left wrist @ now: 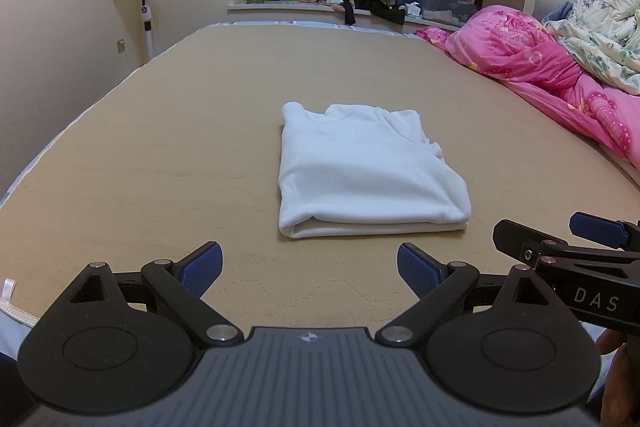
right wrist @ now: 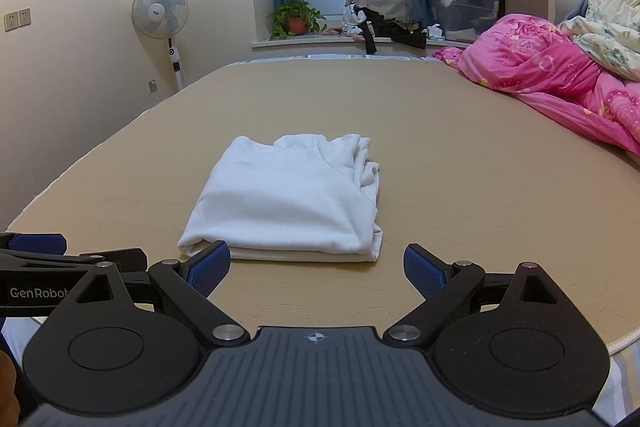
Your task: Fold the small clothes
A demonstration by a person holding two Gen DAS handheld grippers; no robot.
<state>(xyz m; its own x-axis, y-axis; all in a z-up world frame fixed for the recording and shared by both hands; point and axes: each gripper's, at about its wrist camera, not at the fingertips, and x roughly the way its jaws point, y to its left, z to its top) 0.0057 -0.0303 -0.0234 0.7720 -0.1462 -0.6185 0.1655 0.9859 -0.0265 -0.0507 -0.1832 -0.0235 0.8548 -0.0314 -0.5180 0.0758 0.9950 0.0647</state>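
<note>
Left wrist view: the fingers (left wrist: 202,267) of the left gripper (left wrist: 310,269) stand wide apart and hold nothing; only bare mat shows between the blue pads. The white garment (left wrist: 370,171) lies ahead on the tan bed mat (left wrist: 160,147), already folded into a compact rectangle, its rolled fold edge nearest the camera and a loose layer spilling at its right side. The gripper is near that edge but apart from it. The right gripper (left wrist: 560,233) enters at the lower right, also off the cloth.

Right wrist view: the right gripper (right wrist: 318,269) is likewise spread wide and empty. Its left pad overlaps the garment's (right wrist: 288,199) near left corner in the picture; contact cannot be confirmed. The left gripper (right wrist: 60,251) shows at the left edge, and its opening cannot be read from here. A pink quilt (right wrist: 560,75) lies well apart to the right.

Assessment: the fold appears essentially complete. Any remaining work is tidying. Recommend tucking the loose right-hand layer flush, pinching only the top ply, and pressing lightly so the stacked layers do not shift. Withdraw both tools straight back to avoid dragging the near edge.
</note>
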